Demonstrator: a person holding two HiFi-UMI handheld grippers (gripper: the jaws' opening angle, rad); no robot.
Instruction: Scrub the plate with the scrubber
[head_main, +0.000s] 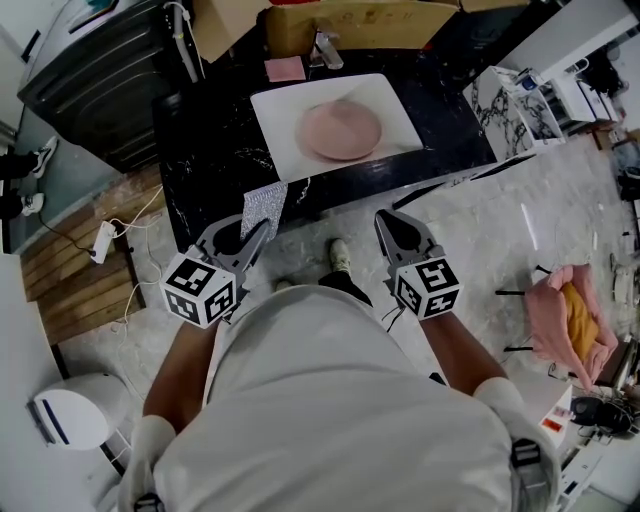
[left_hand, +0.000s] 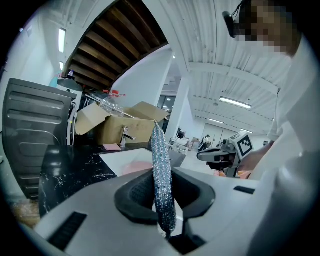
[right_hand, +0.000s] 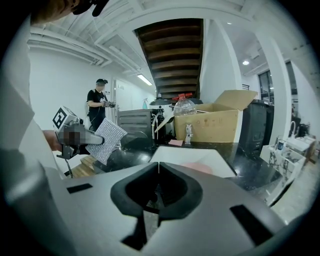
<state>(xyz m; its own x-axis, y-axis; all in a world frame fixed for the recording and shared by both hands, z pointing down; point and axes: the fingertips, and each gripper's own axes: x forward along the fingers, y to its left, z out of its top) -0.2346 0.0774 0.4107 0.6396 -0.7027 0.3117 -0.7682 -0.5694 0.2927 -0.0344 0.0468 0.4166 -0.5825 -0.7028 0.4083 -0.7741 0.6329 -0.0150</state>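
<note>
scrubbing not started yet. pink plate (head_main: 340, 130) sits in the white tray (head_main: 275, 125) on the black bench (head_main: 200, 160), upper centre of frame, nothing touching it. left tool (head_main: 252, 236) pinches the silver scrubber (head_main: 264, 208), held upright. right tool (head_main: 388, 222) pressed together, empty. both held low near the body, short of the bench edge; reach-in and scrub all left.

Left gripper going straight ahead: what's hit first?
Probably the black counter, at its front edge, with the scrubber in the left gripper touching first; tray and plate lie beyond. Height unclear.
</note>
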